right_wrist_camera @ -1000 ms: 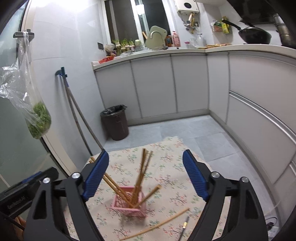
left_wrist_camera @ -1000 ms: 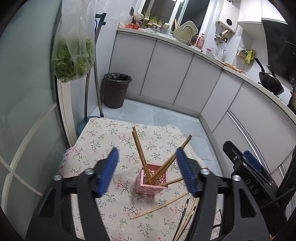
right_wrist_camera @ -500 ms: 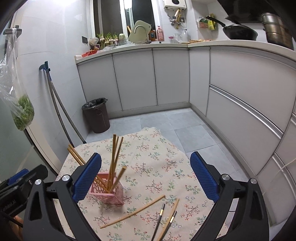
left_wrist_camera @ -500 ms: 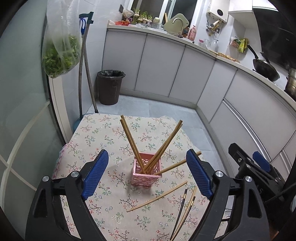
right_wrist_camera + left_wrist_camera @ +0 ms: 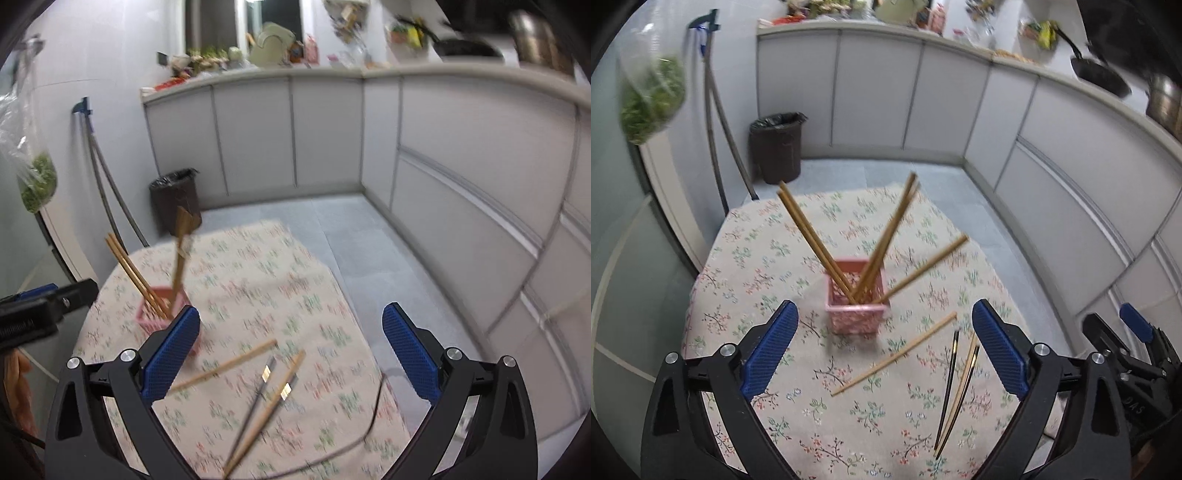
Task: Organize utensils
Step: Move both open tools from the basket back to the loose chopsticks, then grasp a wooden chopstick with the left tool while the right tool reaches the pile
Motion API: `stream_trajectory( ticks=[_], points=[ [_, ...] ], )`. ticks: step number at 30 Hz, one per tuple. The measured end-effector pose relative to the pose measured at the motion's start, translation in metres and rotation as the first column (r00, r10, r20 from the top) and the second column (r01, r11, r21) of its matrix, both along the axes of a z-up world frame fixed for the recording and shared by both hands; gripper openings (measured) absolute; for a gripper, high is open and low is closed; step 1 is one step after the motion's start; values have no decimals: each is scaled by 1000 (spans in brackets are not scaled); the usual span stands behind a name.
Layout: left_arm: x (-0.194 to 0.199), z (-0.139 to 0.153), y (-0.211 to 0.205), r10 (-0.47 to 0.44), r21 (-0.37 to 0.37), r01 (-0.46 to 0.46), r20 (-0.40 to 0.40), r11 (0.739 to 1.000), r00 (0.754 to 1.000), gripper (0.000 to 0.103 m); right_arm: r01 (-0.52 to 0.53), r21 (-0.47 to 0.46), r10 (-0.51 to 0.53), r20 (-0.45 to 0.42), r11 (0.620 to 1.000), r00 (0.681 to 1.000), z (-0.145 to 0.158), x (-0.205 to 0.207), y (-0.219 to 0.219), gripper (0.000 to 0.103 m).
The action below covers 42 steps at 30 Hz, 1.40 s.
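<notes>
Both grippers are wide open, nothing held: left gripper (image 5: 884, 345) hangs over the pink holder (image 5: 857, 308) stuffed with wooden chopsticks (image 5: 812, 236), right gripper (image 5: 291, 349) above loose chopsticks (image 5: 258, 410) lying on the floral tablecloth (image 5: 258, 280).

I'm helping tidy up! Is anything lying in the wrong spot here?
Yes. Some chopsticks stand in the pink holder, but four still lie loose on the floral tablecloth: one wooden chopstick alone, and two black ones with another wooden one beside them.
</notes>
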<state>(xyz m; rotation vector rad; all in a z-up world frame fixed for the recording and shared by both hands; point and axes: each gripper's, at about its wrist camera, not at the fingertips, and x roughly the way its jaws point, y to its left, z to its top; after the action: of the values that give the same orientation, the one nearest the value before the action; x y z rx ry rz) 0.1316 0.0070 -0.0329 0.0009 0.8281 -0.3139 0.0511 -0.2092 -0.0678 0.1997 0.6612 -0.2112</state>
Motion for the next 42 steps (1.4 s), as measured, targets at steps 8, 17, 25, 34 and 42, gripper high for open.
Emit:
stream_trajectory(
  ticks=[8,17,25,34,42],
  points=[
    [-6,-45,-55,-128,112,140,-105,984,986,92,156,254,-116,-164,955,980,-47,-20,-68,96],
    [4,-112,-151,-274,252,324,-214,912,938,68,246,418,-155,-240,874,958,-68,-24,-100,96],
    [76,-169,-190,-198,322,314,-346,893,917,49,283,511,-125,-322,811,939,-90,-14,-116,96],
    [123,-202,-176,-154,274,311,-473,910,868,20,294,481,-114,-368,826,923,-101,9,-115,96],
    [86,-184,-159,-177,338,295,-340,894,924,6,294,376,-122,-419,879,900,-113,36,-109,96]
  ],
)
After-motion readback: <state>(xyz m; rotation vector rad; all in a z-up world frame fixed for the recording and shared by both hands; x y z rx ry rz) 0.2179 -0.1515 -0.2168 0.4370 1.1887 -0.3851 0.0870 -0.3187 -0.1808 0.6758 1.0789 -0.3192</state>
